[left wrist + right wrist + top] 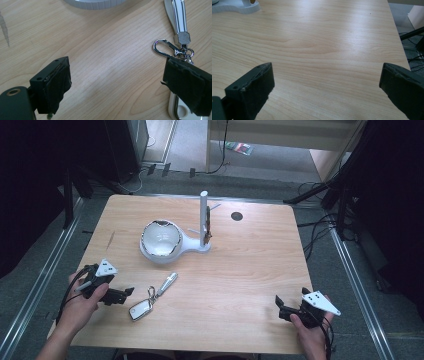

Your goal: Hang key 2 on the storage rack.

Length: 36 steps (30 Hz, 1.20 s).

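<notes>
Left gripper (129, 291) fingers spread, empty, car key fob (141, 309) just beside, lined up for pickup; right gripper (278, 301) fingers spread, idle over bare tabletop (240, 270).

A white stand (172, 251) sits mid-table (240, 285), a shiny bowl (160, 238) in its base, a post (203, 217) rising beside; a dark round hole (236, 216) lies beyond.

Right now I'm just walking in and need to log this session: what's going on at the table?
A person holds a hand-held gripper in each hand over a wooden table. The left hand-held gripper is open beside a car key on a clip and strap, not gripping it. The right hand-held gripper is open over bare wood near the front right corner. A white stand with a bowl and post sits farther back.
</notes>
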Each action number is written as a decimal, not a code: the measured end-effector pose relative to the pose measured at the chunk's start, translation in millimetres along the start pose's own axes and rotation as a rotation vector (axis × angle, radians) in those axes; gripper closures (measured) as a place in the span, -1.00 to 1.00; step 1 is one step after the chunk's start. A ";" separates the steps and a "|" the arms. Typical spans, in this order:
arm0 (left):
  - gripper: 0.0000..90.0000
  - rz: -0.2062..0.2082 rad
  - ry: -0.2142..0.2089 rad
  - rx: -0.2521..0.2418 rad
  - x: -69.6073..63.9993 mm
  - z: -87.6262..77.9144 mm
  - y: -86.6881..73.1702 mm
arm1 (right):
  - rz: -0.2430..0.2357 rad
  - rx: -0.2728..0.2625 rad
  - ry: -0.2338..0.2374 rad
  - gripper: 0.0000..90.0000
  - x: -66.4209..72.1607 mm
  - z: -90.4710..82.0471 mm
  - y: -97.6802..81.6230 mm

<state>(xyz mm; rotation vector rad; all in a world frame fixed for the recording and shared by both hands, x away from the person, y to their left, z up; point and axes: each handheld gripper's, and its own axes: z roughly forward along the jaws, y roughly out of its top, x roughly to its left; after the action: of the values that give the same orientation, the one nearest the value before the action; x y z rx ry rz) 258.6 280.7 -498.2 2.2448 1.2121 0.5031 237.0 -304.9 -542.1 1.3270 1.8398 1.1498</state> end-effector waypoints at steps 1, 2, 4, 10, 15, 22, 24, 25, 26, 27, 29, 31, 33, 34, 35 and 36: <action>-0.82 0.000 0.002 0.007 -0.8 0.9 1.0 | 0.002 0.000 0.002 -1.00 -0.1 0.0 0.0; -0.82 0.009 0.003 0.021 -1.3 1.2 2.5 | 0.001 -0.001 0.002 -1.00 -0.4 0.1 0.1; -0.82 0.017 -0.005 0.042 -2.2 1.9 5.4 | 0.001 -0.001 0.003 -1.00 -0.6 0.1 0.1; -0.82 0.026 -0.024 0.092 -3.7 6.3 13.4 | 0.000 0.002 0.003 -1.00 -0.1 0.2 0.1; -0.82 0.030 -0.063 0.157 -5.8 11.5 19.9 | -0.006 0.002 0.002 -1.00 0.0 0.2 0.0; -0.82 0.021 -0.055 0.200 -6.9 14.4 31.6 | -0.004 0.004 0.008 -1.00 -0.4 0.2 0.1; -0.82 0.013 -0.059 0.211 -8.0 15.9 35.3 | -0.005 0.005 0.009 -1.00 -0.3 0.2 0.1; -0.82 0.013 -0.068 0.223 -8.8 16.8 36.9 | -0.007 0.005 0.008 -1.00 -0.2 0.2 0.1; -0.82 0.017 -0.074 0.231 -9.6 17.9 37.8 | -0.009 0.004 0.007 -1.00 -0.1 0.2 0.0; -0.82 0.014 -0.086 0.248 -11.0 19.7 39.5 | -0.015 0.003 0.006 -1.00 -0.2 0.3 0.1; -0.82 0.014 -0.093 0.270 -14.0 22.7 42.0 | -0.014 0.005 0.007 -1.00 0.4 0.3 0.0; -0.82 0.017 -0.100 0.284 -16.6 25.0 44.7 | -0.015 0.005 0.006 -1.00 0.6 0.3 0.0; -0.82 0.012 -0.108 0.298 -19.2 26.6 47.7 | -0.015 0.006 0.006 -1.00 0.5 0.3 0.0; -0.82 0.019 -0.109 0.311 -19.9 27.4 49.4 | -0.016 0.006 0.007 -1.00 0.5 0.3 0.0; -0.82 0.019 -0.108 0.318 -20.9 28.2 50.5 | -0.017 0.006 0.008 -1.00 0.5 0.3 0.1; -0.81 0.012 -0.109 0.333 -22.9 29.7 52.5 | -0.019 0.006 0.009 -1.00 0.4 0.3 0.1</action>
<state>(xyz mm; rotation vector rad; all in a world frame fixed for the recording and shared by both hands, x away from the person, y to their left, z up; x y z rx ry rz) 296.9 229.2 -491.1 2.5192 1.3044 0.1893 237.2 -304.4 -542.2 1.3075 1.8601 1.1429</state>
